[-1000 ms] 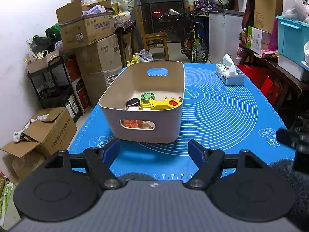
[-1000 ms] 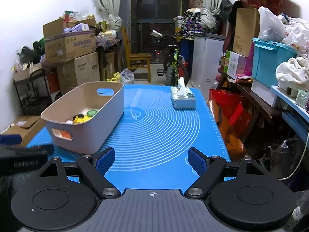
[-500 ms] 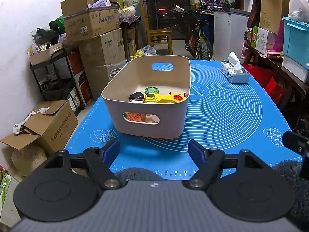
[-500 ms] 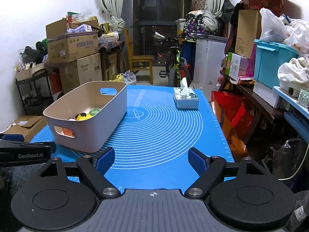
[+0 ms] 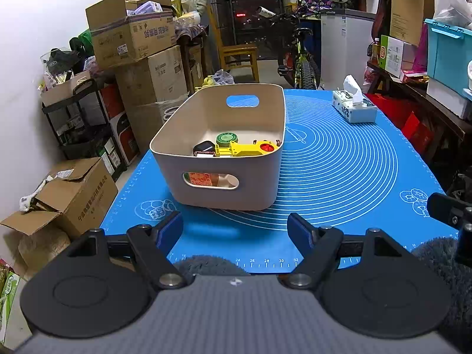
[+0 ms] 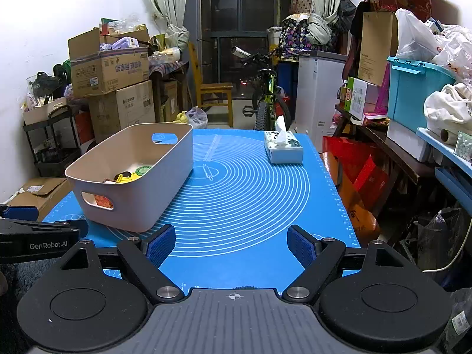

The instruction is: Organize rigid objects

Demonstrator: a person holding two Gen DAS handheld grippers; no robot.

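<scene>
- A beige plastic bin (image 5: 224, 183) with rounded corners and an oval handle slot in each short end stands upright on the left part of the blue mat (image 5: 339, 177) covering the counter, one short end facing near.
- At the bin's near end lies a yellow plastic piece (image 5: 246, 149) with a red round spot on its right end.
- A green round lid (image 5: 227, 139) sits just behind the yellow piece, touching it.
- A black rounded object (image 5: 203, 148) lies to the left of the yellow piece.
- An orange-red item (image 5: 200, 178) shows through the near handle slot.
</scene>
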